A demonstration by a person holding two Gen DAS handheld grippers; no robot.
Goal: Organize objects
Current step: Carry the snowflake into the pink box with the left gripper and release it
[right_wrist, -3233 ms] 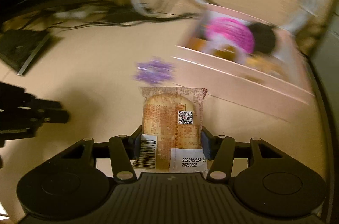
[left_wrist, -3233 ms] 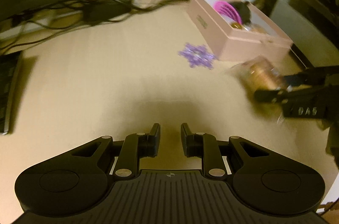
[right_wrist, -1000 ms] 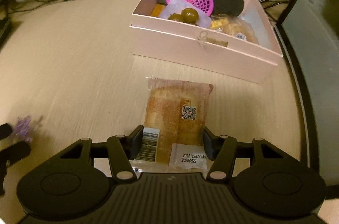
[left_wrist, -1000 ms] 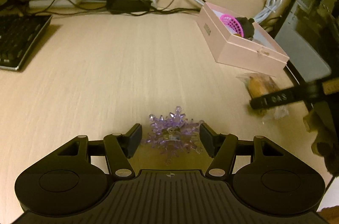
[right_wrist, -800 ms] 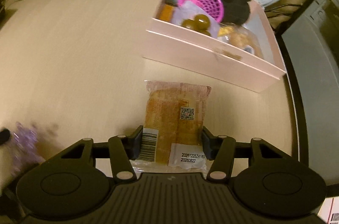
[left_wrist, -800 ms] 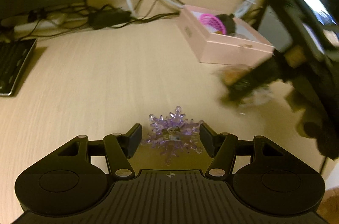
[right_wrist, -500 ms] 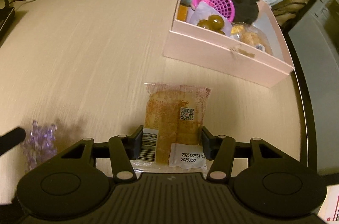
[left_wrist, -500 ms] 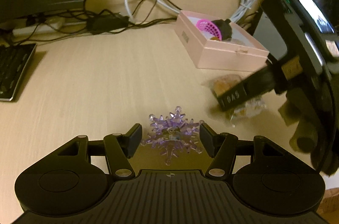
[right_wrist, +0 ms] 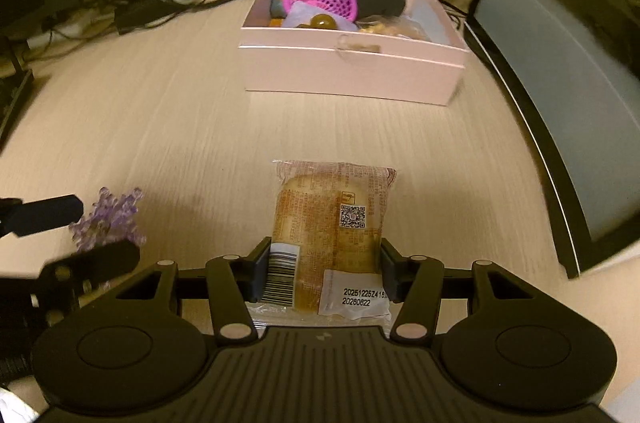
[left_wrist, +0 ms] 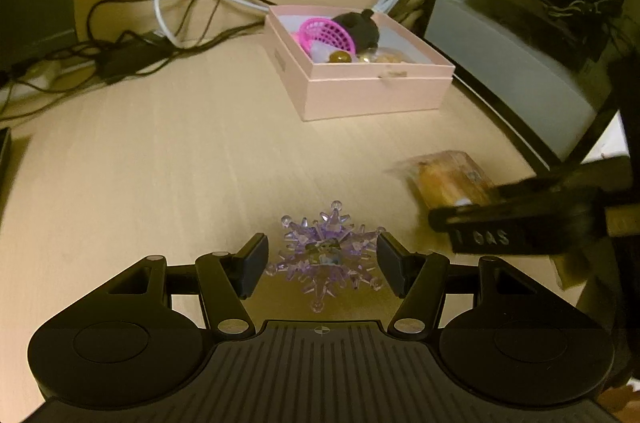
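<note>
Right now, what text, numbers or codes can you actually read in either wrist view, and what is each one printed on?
"2025122524 18" over "20260622", partly cut off: white sticker on the wrapped bread packet held in the right gripper.
QR code and barcode on the same packet: visible, no readable digits.
Fine print on the wrapper: too small to read.
"DAS", first letter uncertain: side of the right gripper in the left wrist view.
Label on the pink box: blurred.
</note>
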